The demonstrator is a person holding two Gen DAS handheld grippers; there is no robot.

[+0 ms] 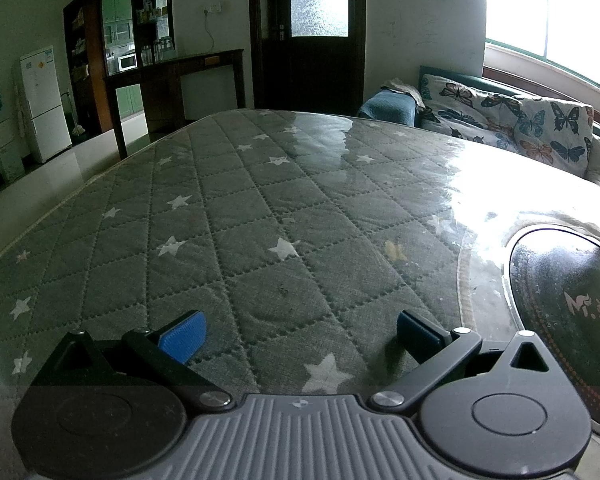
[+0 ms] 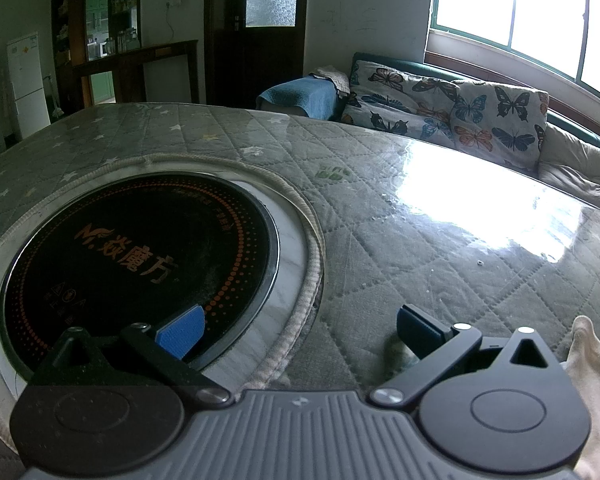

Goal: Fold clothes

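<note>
A pale beige piece of cloth [image 2: 596,376] shows only at the right edge of the right wrist view, beside the gripper's body; most of it is out of frame. My right gripper [image 2: 300,330] is open with nothing between its blue pads, low over the table where the quilted cover meets the round black cooktop [image 2: 140,248]. My left gripper [image 1: 300,332] is open too and holds nothing, low over the grey star-patterned quilted table cover [image 1: 260,220]. No garment appears in the left wrist view.
The round cooktop [image 1: 568,304] is set into the table at the left gripper's right. A clear shiny sheet lies over the cover. Behind the table stands a sofa with butterfly cushions [image 2: 460,120] and a blue cloth [image 2: 304,96]. A dark door, shelves and a white fridge [image 1: 44,104] are further back.
</note>
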